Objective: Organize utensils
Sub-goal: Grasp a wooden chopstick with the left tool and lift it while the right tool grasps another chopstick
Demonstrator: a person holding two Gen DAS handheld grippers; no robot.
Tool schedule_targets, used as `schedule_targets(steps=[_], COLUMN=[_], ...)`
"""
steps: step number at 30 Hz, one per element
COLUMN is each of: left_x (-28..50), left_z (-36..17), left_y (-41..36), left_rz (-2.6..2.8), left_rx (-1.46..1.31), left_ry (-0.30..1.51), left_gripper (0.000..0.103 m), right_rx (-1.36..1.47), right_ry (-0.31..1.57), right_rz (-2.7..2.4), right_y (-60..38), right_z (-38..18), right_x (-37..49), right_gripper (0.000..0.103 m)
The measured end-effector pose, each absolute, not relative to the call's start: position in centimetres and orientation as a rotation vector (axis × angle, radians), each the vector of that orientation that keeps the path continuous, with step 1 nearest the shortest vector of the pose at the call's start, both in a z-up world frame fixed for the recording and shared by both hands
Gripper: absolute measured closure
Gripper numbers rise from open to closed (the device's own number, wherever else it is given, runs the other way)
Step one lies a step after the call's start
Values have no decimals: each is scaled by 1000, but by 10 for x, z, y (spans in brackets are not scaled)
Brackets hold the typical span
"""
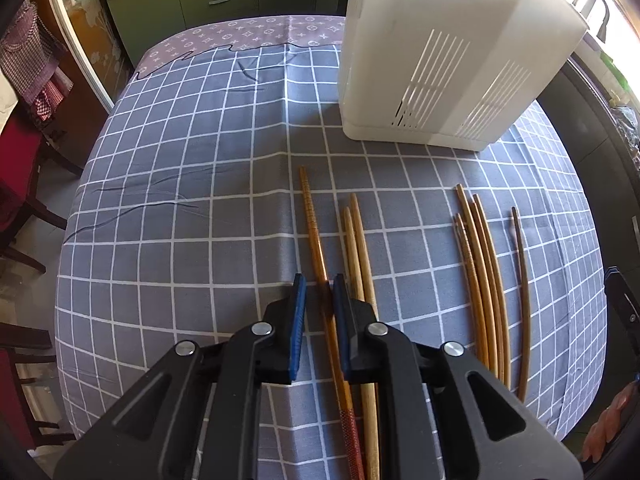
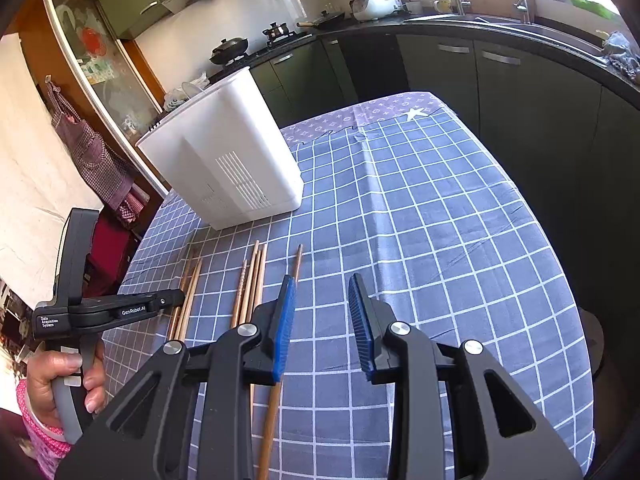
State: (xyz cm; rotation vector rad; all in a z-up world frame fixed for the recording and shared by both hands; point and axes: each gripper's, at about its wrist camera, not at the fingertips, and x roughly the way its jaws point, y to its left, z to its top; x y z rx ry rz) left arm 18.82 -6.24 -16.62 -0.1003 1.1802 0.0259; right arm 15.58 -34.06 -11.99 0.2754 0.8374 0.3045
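Several wooden chopsticks lie lengthwise on the checked tablecloth (image 1: 180,184). In the left wrist view, my left gripper (image 1: 320,284) is open, its jaws on either side of a reddish-brown chopstick (image 1: 314,228) that lies on the cloth. Two pale chopsticks (image 1: 358,240) lie just right of it, a bundle of several (image 1: 480,256) farther right, and a single dark one (image 1: 522,280) beyond. A white slotted utensil holder (image 1: 448,52) stands behind them. My right gripper (image 2: 322,292) is open and empty, hovering right of the dark chopstick (image 2: 297,264). The left gripper (image 2: 168,300) also shows there.
The holder (image 2: 224,156) stands at the table's left side in the right wrist view. Dark kitchen cabinets (image 2: 500,92) and a counter with sink run along the table's right. Chairs (image 1: 24,184) stand at the left edge. The cloth (image 2: 420,220) spreads right of the chopsticks.
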Motion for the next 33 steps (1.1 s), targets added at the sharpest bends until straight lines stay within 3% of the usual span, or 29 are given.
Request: schedule_targets(steps=[14,19,33], left_x=[180,160,110], left_z=[-164,-139,-64], left_y=[-47,-35,-45], left_rz=[25,19,-26], left_rx=[-142,-174,-135], left_ry=[1135,1033,766], left_gripper=[96,96,96], right_rx=[189,130,-51], right_ry=[922,999,1062], right_rz=[333,369,292], right_y=[-317,-295,-254], right_z=[-133,-145,-167], right_x=[165,179,202], right_gripper=[74,68,68])
